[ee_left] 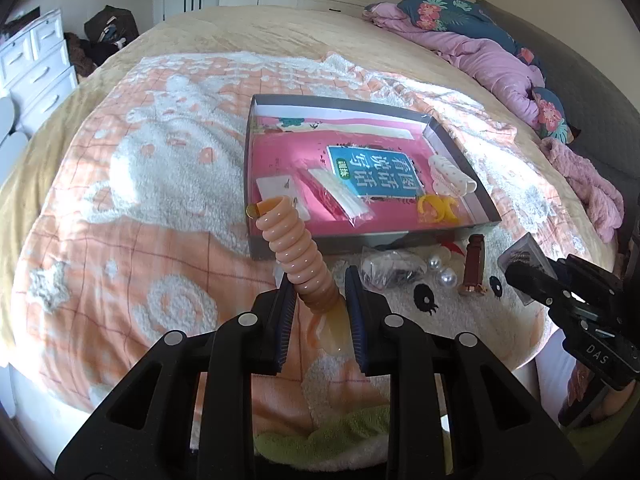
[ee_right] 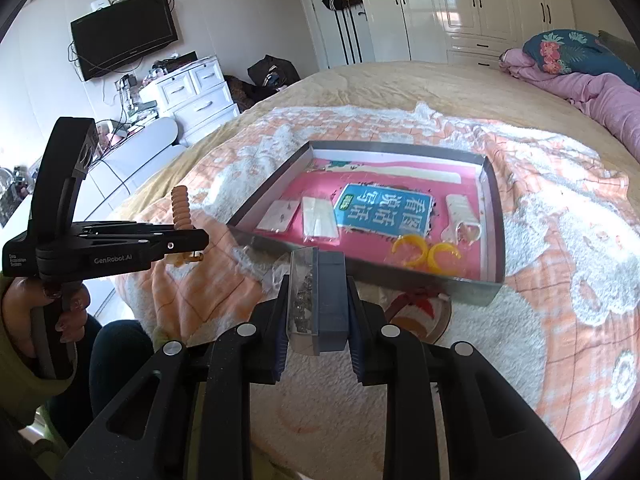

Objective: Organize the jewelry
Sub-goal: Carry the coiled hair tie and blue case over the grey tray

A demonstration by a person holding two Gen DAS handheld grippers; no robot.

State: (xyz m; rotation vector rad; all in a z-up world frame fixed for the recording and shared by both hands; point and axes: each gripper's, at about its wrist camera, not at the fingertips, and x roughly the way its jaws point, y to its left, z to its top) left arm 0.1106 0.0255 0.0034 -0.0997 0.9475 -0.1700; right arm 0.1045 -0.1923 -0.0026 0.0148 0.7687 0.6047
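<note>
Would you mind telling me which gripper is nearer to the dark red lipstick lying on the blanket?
Right. The right gripper, shut on a small clear box, hangs just beside the lipstick; the left gripper, shut on a coiled hair tie, is farther off.

"GenRobot.AI" on the left hand-held gripper (ee_right: 192, 240) — "DAS" on the right hand-held gripper (ee_left: 516, 276).

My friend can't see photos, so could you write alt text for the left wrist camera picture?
The left gripper has its jaws shut on a peach spiral hair tie, held above a bed with an orange-and-white blanket. Beyond it lies a shallow grey box holding yellow hoop earrings and a white hair claw; pearls lie outside.
</note>
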